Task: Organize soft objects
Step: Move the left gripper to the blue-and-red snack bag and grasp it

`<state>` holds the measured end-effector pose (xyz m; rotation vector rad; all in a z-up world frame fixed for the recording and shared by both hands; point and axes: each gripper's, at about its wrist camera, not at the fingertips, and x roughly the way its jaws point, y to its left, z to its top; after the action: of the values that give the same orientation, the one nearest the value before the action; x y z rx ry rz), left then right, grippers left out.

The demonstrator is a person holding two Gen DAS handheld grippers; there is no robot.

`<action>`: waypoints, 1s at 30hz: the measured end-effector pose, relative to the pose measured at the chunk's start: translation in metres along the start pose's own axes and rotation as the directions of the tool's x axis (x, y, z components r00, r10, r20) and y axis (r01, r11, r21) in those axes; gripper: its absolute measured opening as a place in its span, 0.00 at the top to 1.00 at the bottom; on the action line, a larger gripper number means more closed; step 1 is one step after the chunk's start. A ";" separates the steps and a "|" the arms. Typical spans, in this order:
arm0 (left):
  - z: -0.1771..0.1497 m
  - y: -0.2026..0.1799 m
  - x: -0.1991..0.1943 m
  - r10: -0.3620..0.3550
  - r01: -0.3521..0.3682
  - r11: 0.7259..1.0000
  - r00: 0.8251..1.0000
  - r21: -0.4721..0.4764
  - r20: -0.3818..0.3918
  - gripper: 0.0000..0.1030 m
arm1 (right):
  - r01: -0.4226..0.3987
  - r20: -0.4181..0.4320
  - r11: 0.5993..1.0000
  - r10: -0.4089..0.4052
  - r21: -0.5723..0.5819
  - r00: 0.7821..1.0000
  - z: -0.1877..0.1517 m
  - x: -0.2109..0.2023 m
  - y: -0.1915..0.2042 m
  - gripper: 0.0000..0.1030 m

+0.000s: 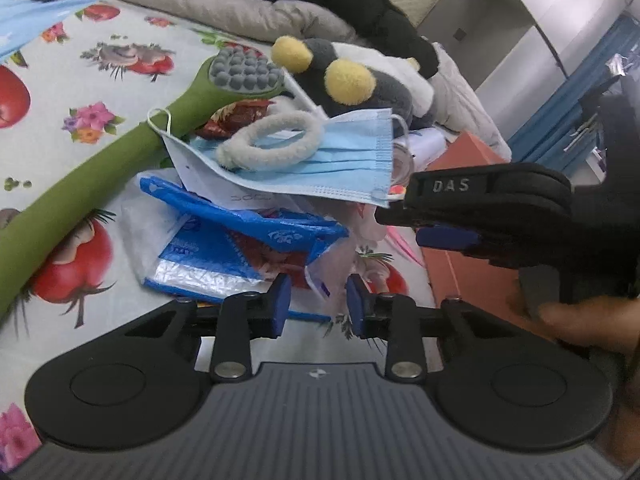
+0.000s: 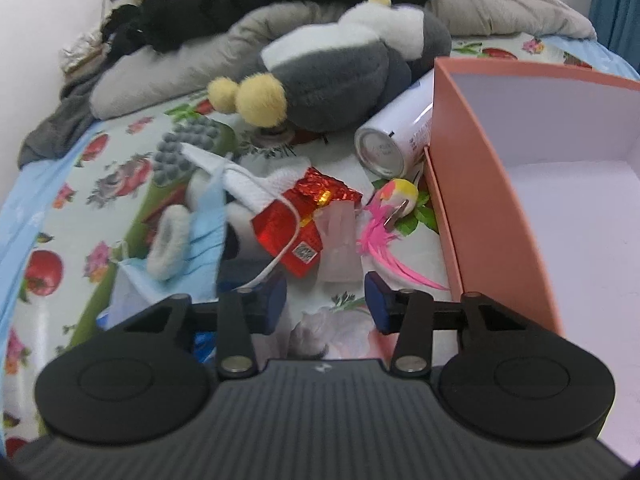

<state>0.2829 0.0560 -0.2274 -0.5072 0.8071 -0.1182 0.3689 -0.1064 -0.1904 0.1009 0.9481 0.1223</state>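
Observation:
A grey and white plush toy (image 1: 360, 80) with yellow pompoms lies on the bed; it also shows in the right wrist view (image 2: 340, 80). A blue face mask (image 1: 340, 160) with a fluffy white hair tie (image 1: 272, 140) on it tops a pile. My left gripper (image 1: 316, 306) is open above a thin plastic bag (image 1: 348, 252). My right gripper (image 2: 326, 304) is open and empty above the bed, its left pad touching the mask's ear loop (image 2: 280, 256). In the left wrist view the right gripper (image 1: 396, 216) reaches in from the right, beside the mask's corner.
An open pink box (image 2: 472, 208) stands on the right. A green massage brush (image 1: 100, 176), blue packets (image 1: 240, 240), a red foil packet (image 2: 300, 224), a white can (image 2: 396, 140) and a pink feather toy (image 2: 384, 224) lie around. Grey pillows (image 1: 192, 0) and dark clothes sit behind.

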 end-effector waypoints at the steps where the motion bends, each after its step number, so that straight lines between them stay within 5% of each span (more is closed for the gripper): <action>1: 0.000 0.001 0.003 -0.002 0.002 1.000 1.000 -0.006 -0.001 0.65 | 0.008 -0.002 1.000 -0.008 -0.004 1.000 0.001 0.005 0.000 0.55; 6: 0.001 0.001 0.010 -0.015 0.015 1.000 1.000 -0.014 0.011 0.65 | 0.036 -0.019 0.999 -0.036 -0.003 0.999 0.005 0.026 -0.005 0.55; 10: 0.003 0.001 0.018 -0.016 0.016 1.000 1.000 -0.020 0.004 0.65 | 0.027 -0.033 1.000 -0.027 0.004 0.999 0.005 0.038 -0.004 0.69; 14: 0.003 0.000 0.022 -0.001 0.001 1.000 1.000 -0.022 -0.017 0.92 | 0.030 -0.014 1.000 -0.030 -0.007 0.999 0.005 0.038 -0.001 0.70; 18: 0.002 -0.003 0.013 -0.013 0.013 0.999 1.000 -0.039 -0.001 0.98 | 0.024 -0.001 1.000 -0.024 -0.009 1.000 0.002 0.030 0.000 0.78; 30: -0.022 -0.012 -0.038 -0.025 0.025 0.999 1.000 -0.023 0.001 0.99 | 0.016 0.015 0.999 -0.016 -0.041 1.000 -0.025 -0.010 0.003 0.80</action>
<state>0.2414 0.0483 -0.2097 -0.5391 0.8022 -0.1315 0.3425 -0.1037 -0.1962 0.0565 0.9309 0.1260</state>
